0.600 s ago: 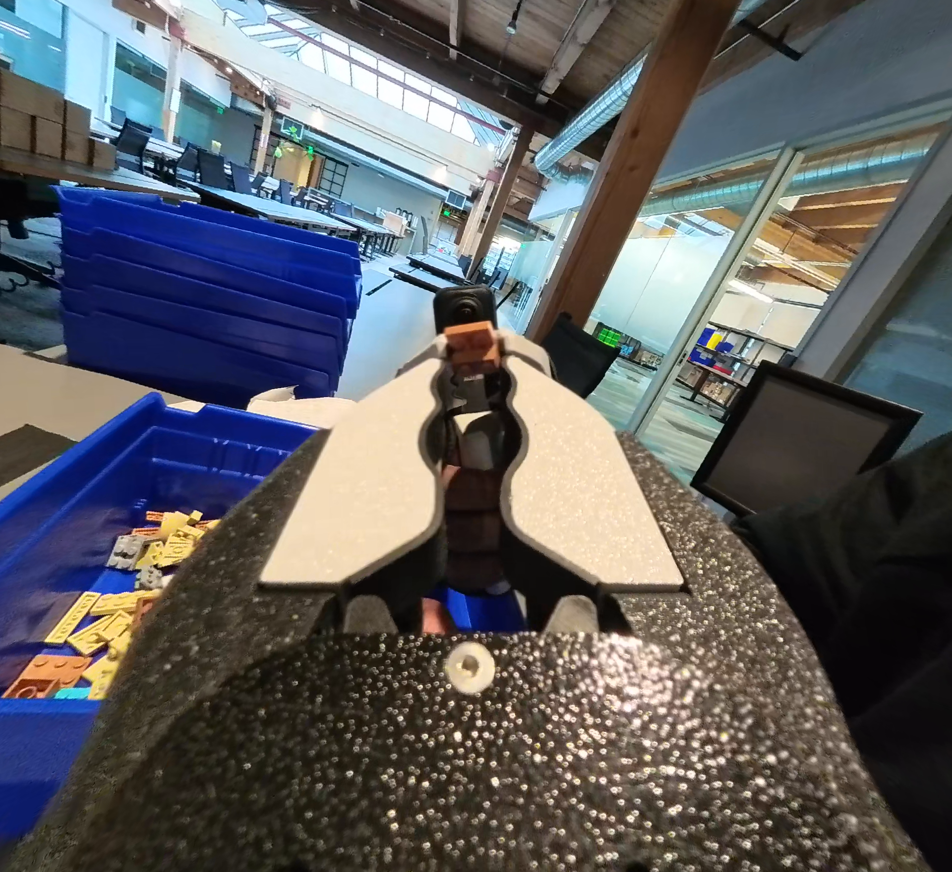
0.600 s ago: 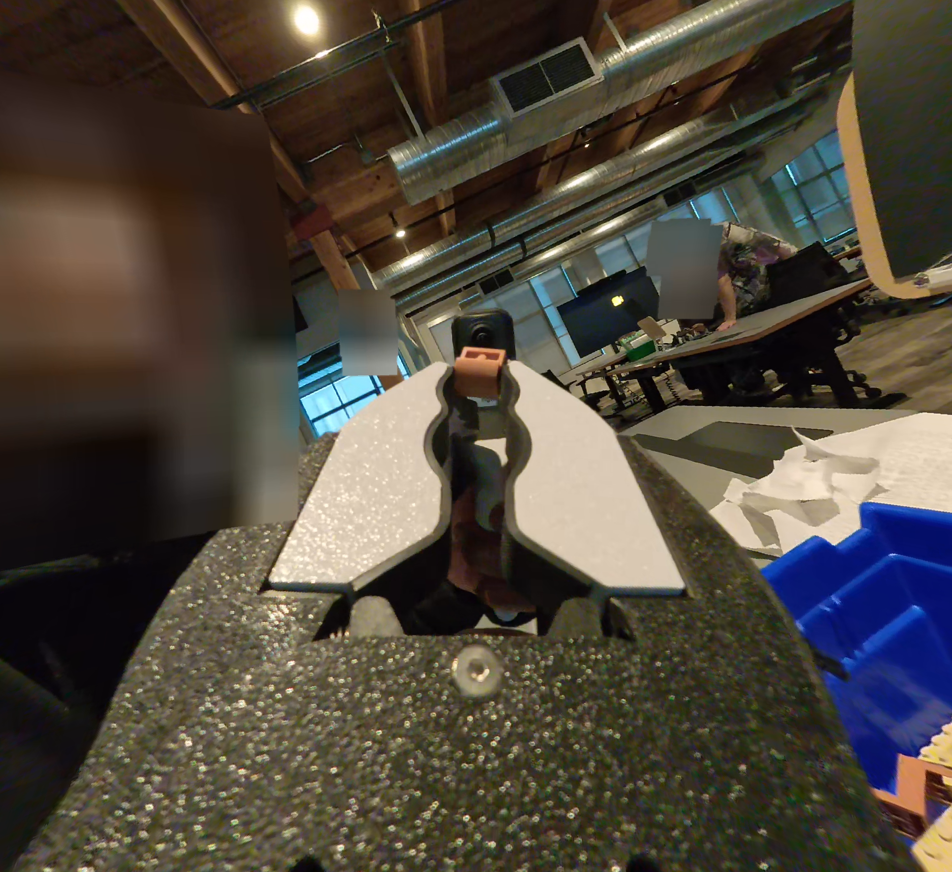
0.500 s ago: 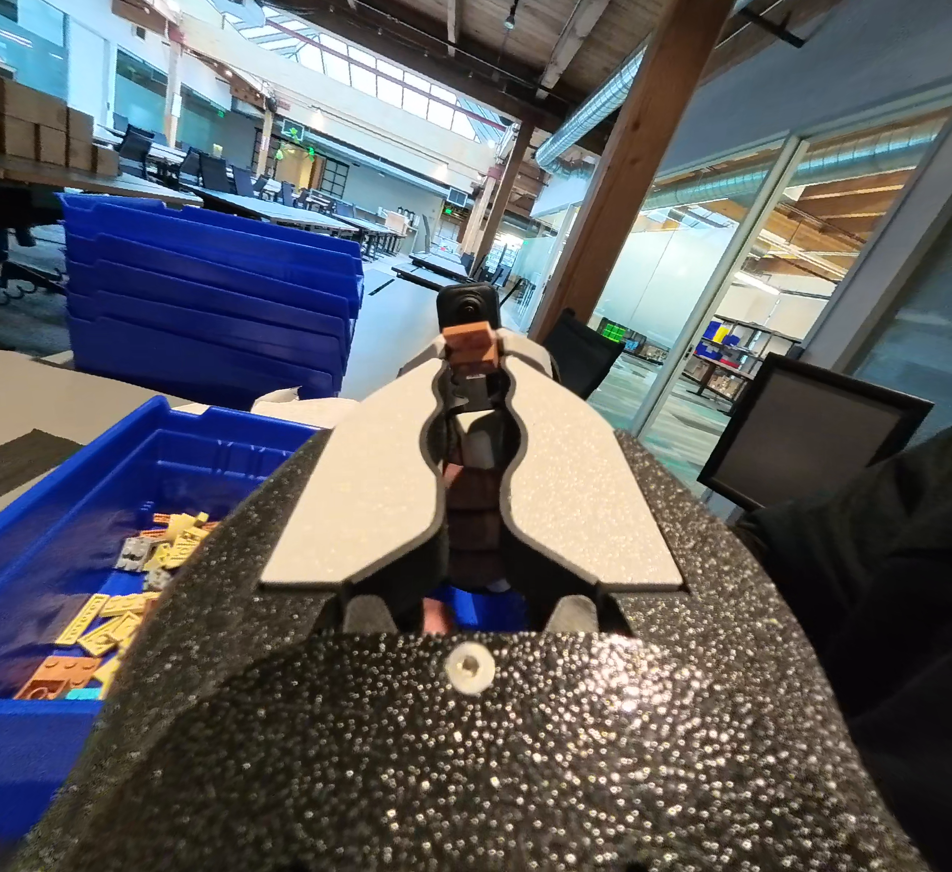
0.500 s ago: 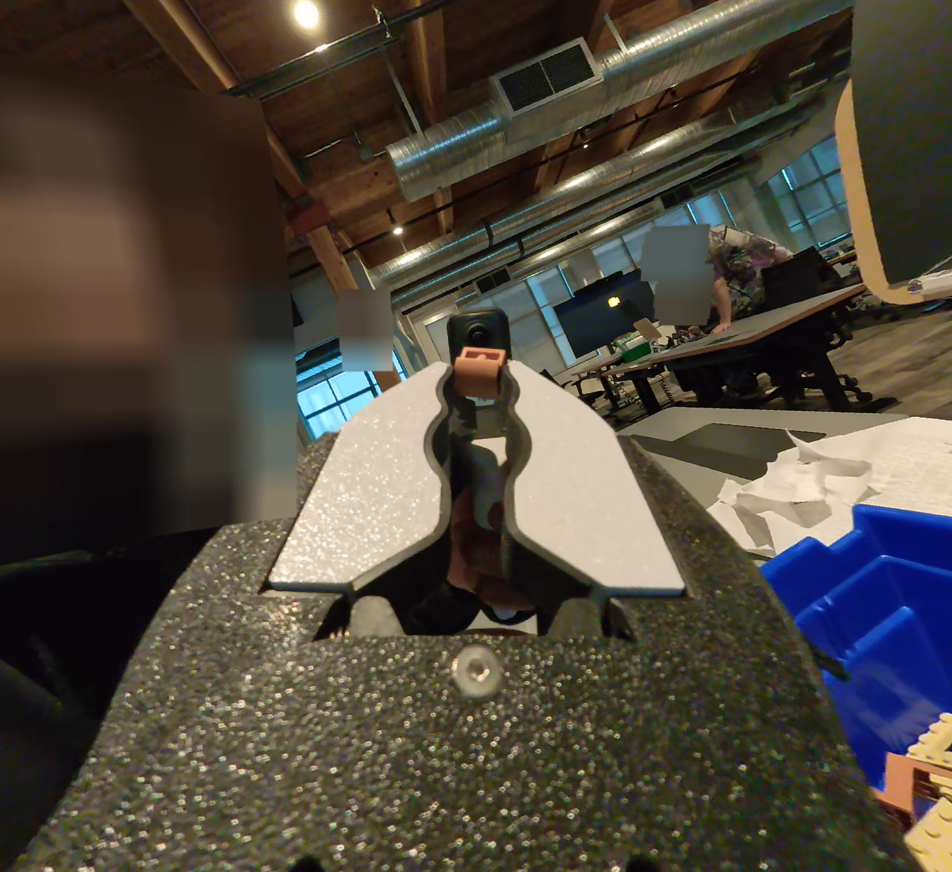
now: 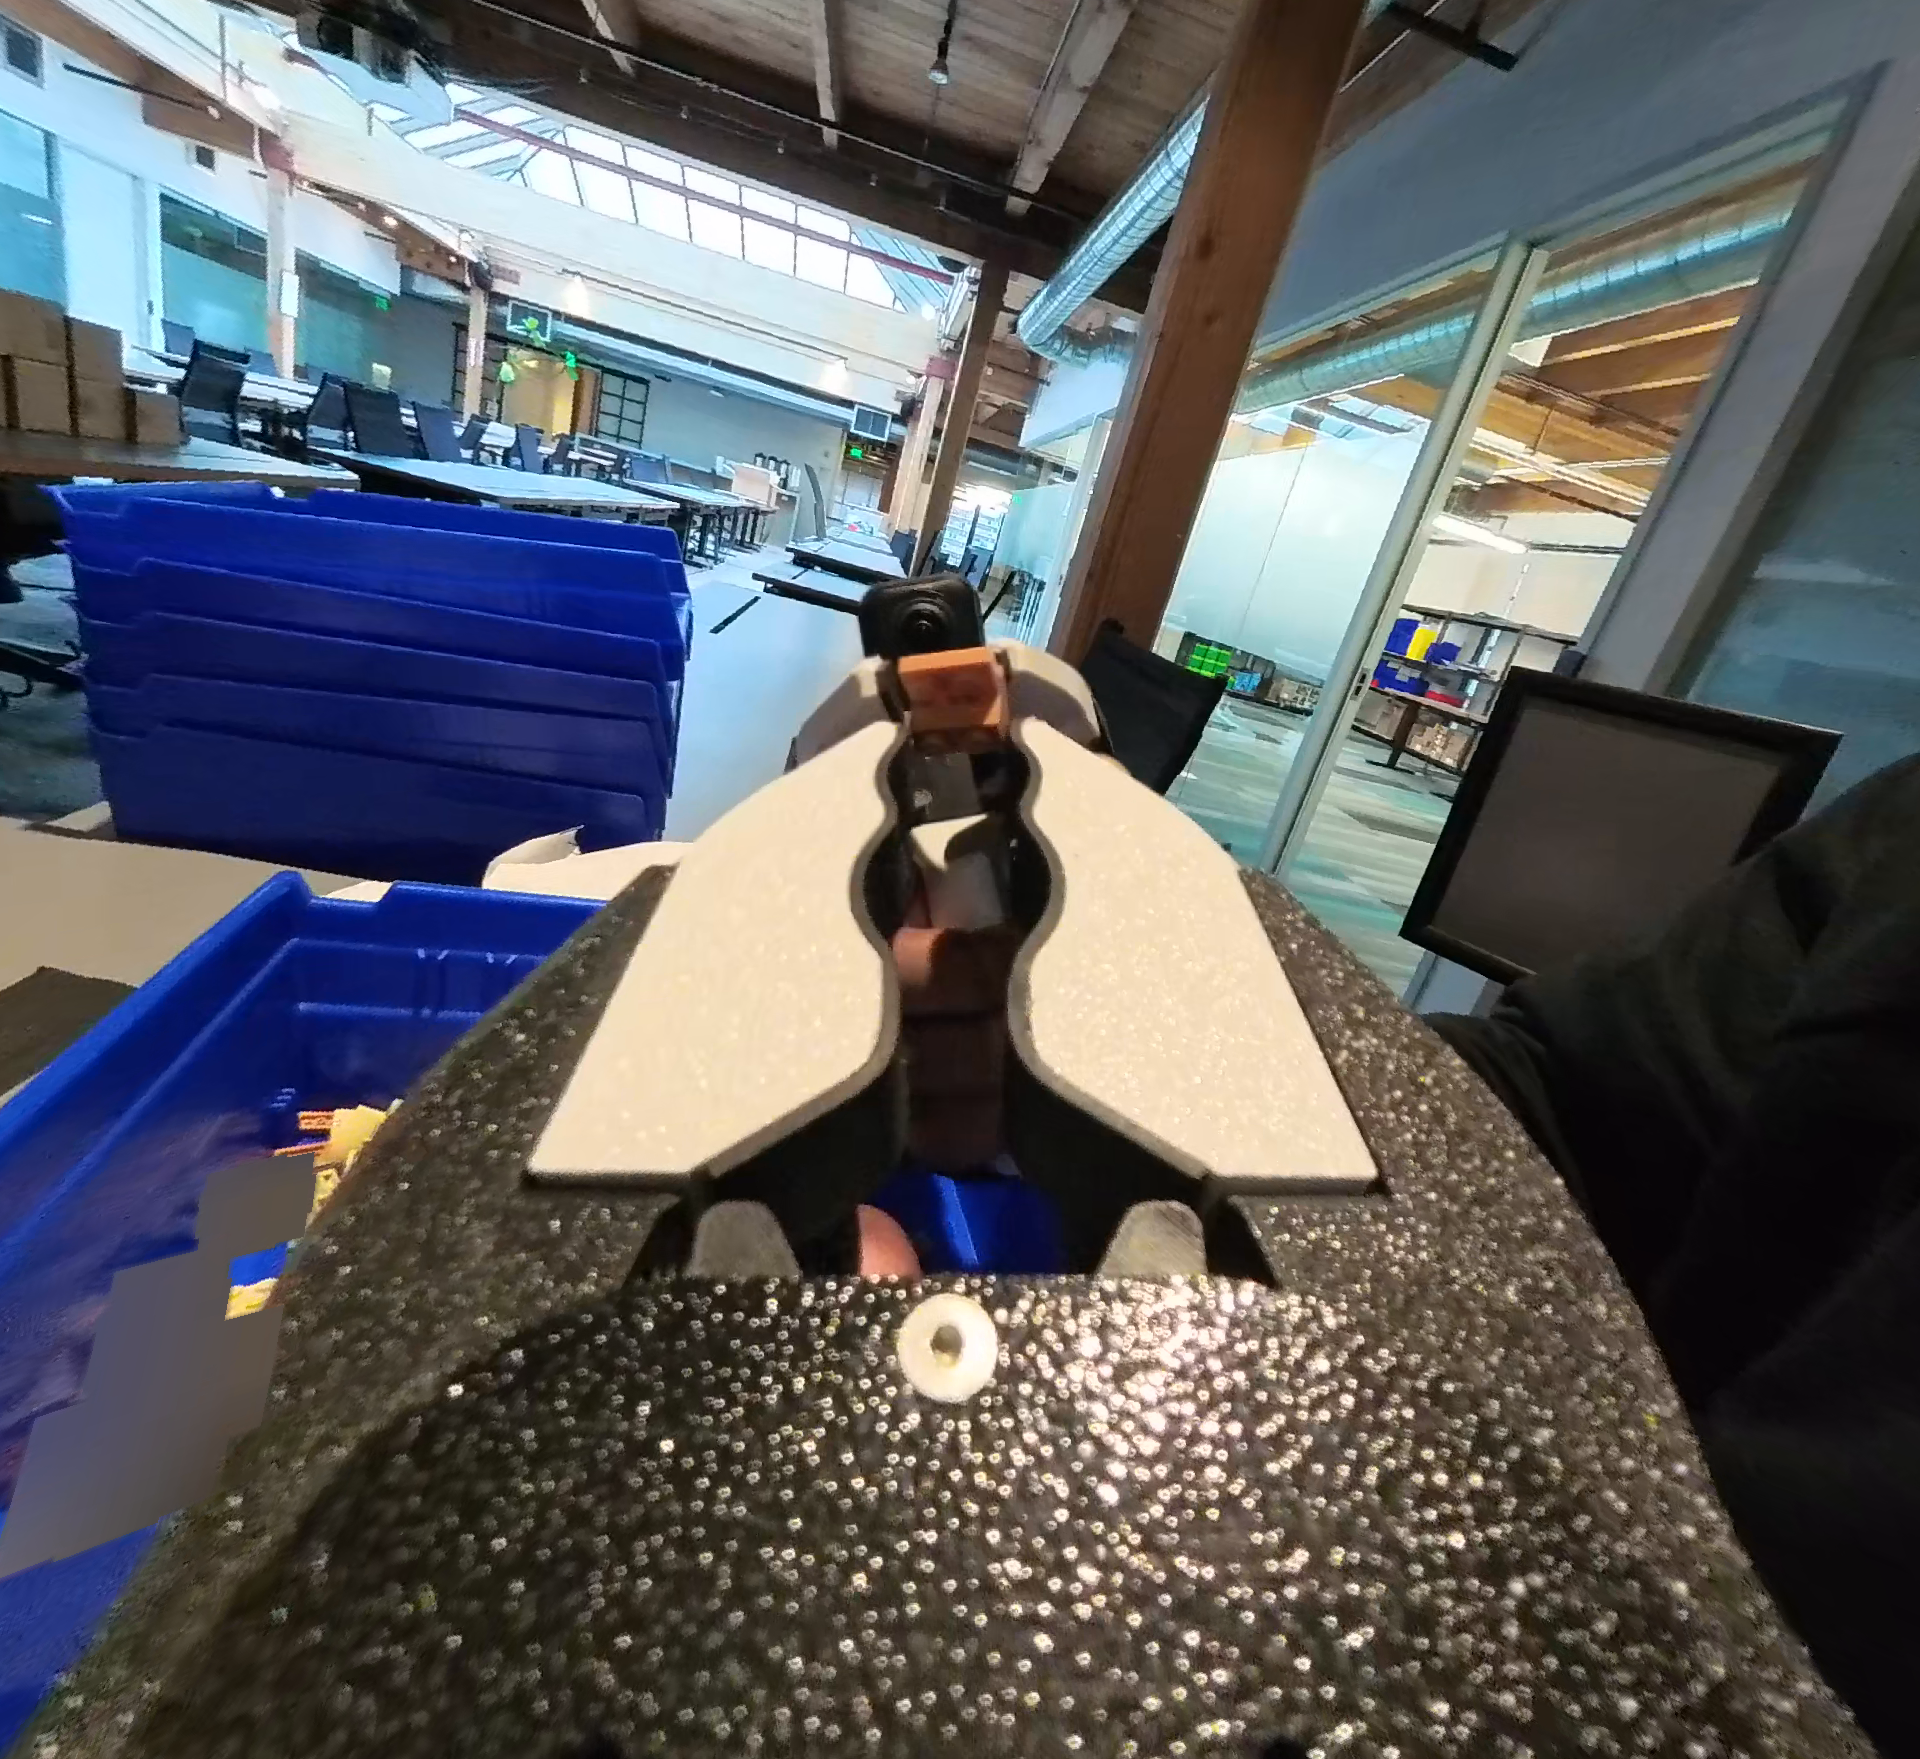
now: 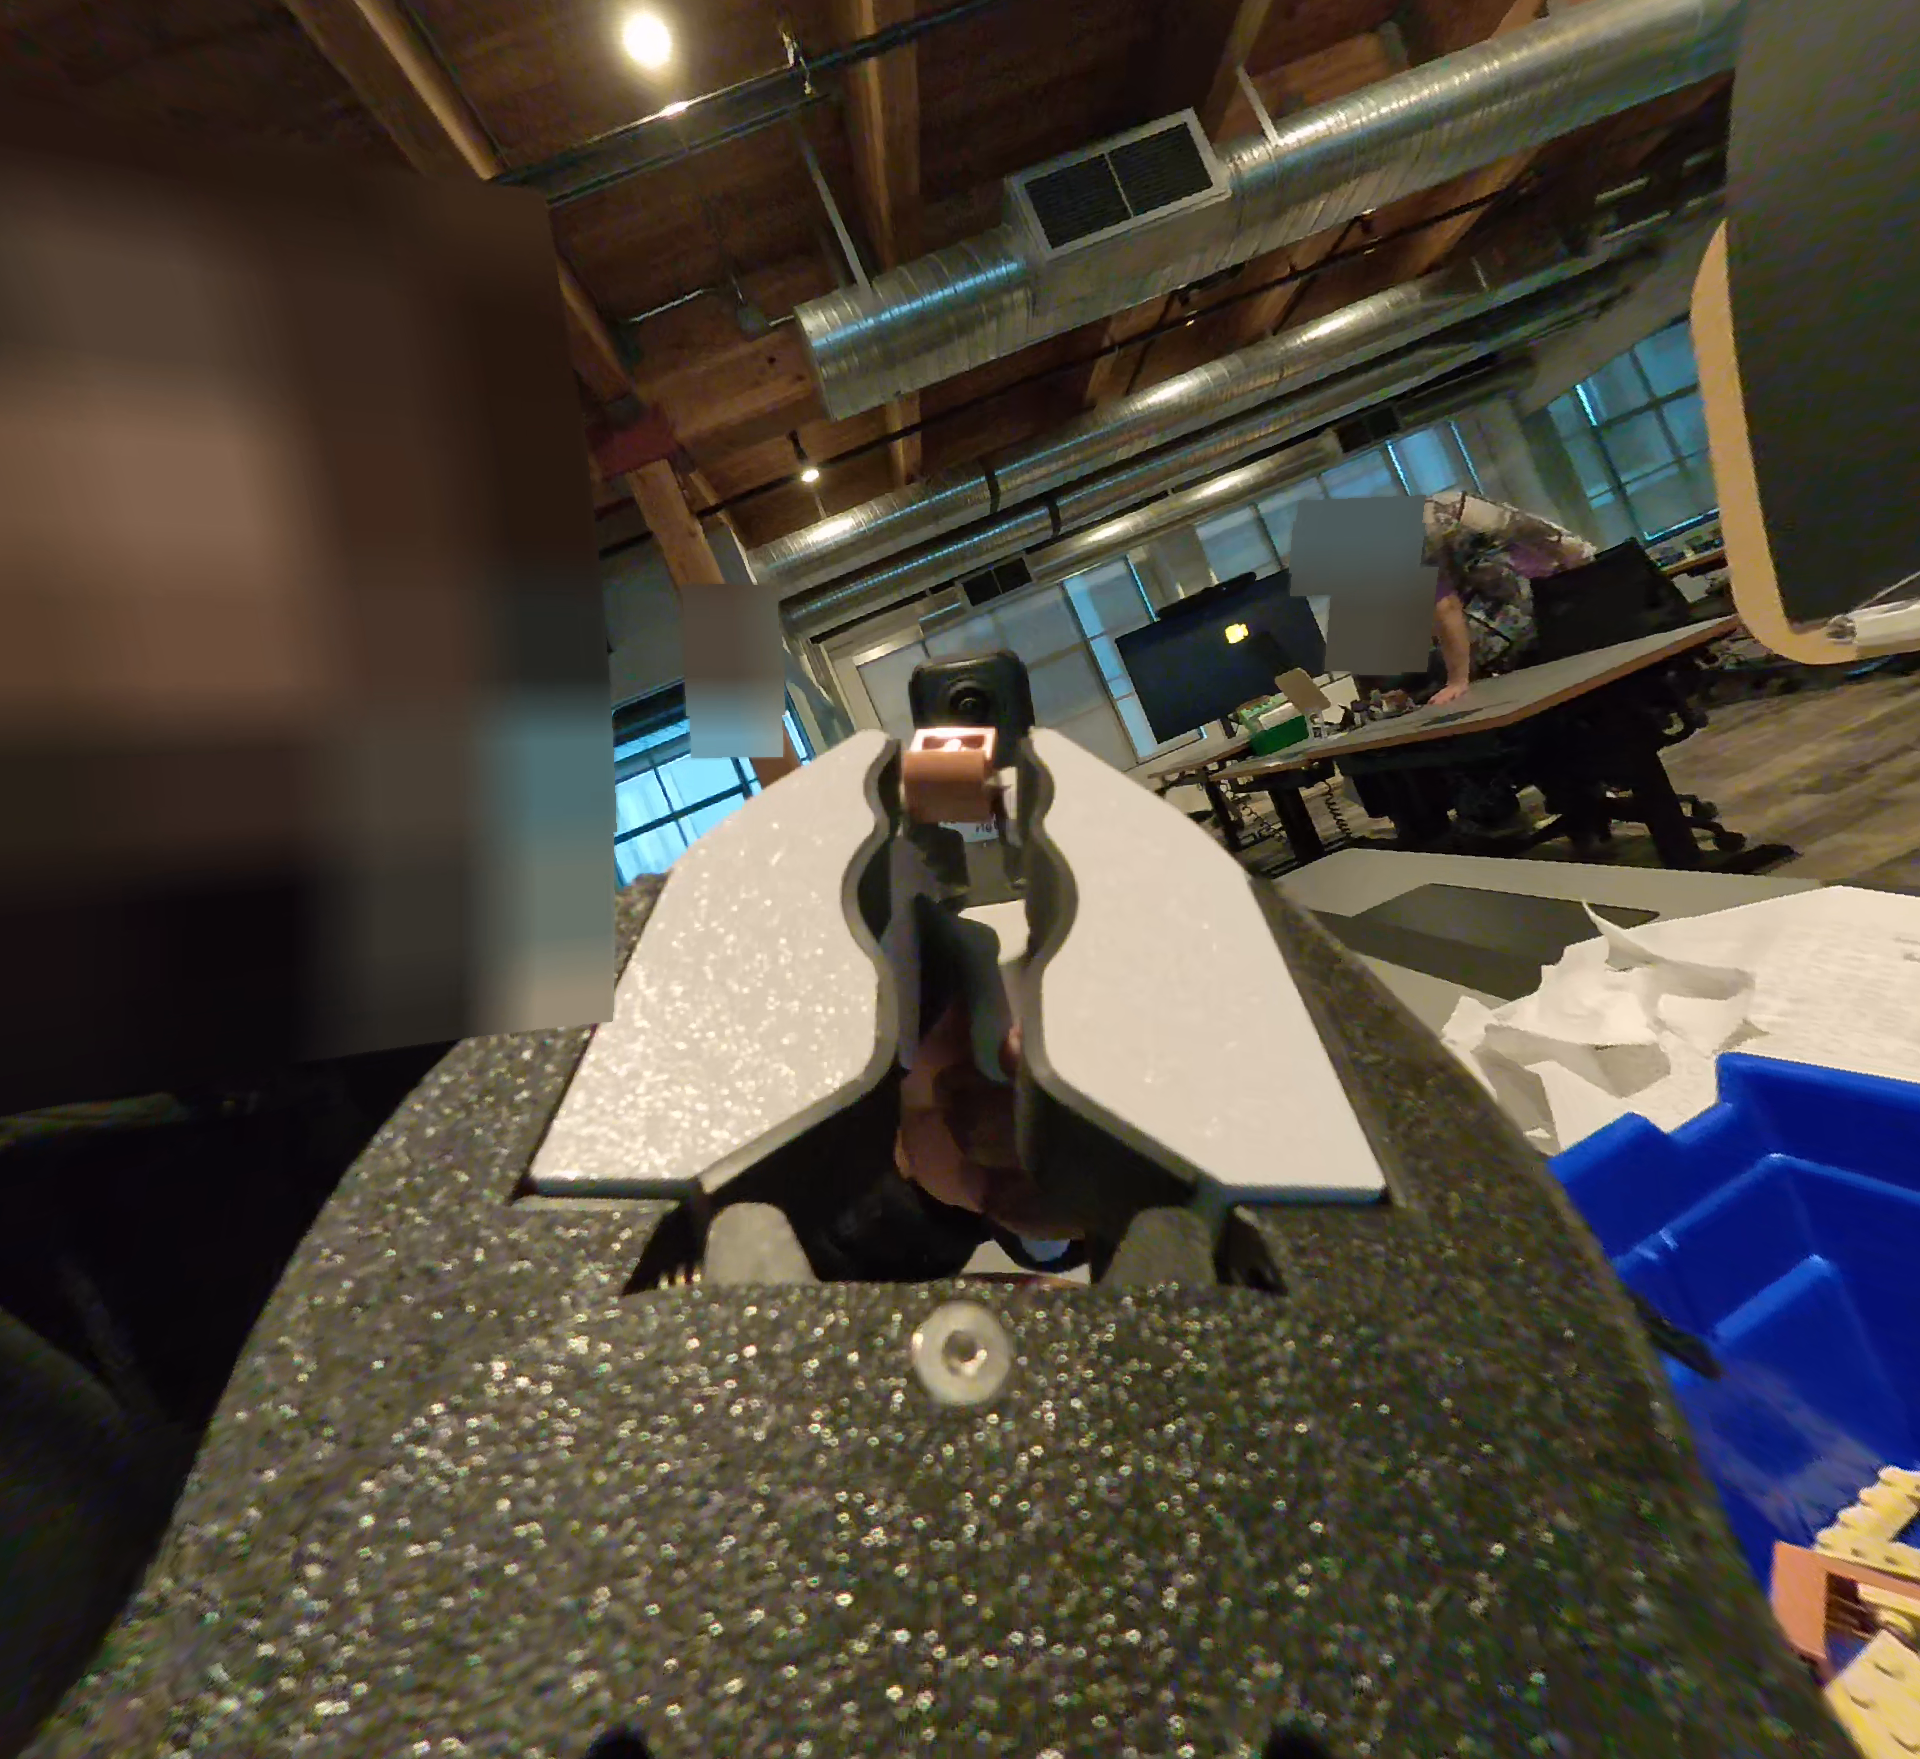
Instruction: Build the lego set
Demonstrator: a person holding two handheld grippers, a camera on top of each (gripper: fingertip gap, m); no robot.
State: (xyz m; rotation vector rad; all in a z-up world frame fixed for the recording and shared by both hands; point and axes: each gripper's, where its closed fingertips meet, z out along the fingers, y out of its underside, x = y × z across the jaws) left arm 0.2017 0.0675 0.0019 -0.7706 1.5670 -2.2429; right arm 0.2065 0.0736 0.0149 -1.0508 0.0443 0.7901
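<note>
1. In the left wrist view, a blue bin [image 5: 156, 1065] is seen low and to the left of the left gripper [image 5: 951, 707]; tan lego plates [image 5: 343, 1143] lie inside it, partly hidden by the gripper body
2. A stack of empty blue bins [image 5: 374, 660] stands behind that bin, and a wooden post [image 5: 1236, 255] rises above and to the right of the gripper; a dark monitor [image 5: 1621, 836] is set to its right
3. In the right wrist view, crumpled white paper [image 6: 1621, 992] lies on the table right of the right gripper [image 6: 951, 779], and a blue bin [image 6: 1766, 1221] corner is seen below the paper, with tan and brown pieces [image 6: 1860, 1595] at the lower right edge
4. The left gripper's fingers are nearly closed, and a brown lego brick [image 5: 951, 696] is pinched at their tips
5. The right gripper's fingers are likewise drawn close around a brown brick [image 6: 945, 774]; it touches the left finger, while a narrow gap is seen on its right side
6. Each gripper's camera is seen just beyond the other's brick, so the two are held facing each other, tip to tip; whether the bricks touch cannot be told
</note>
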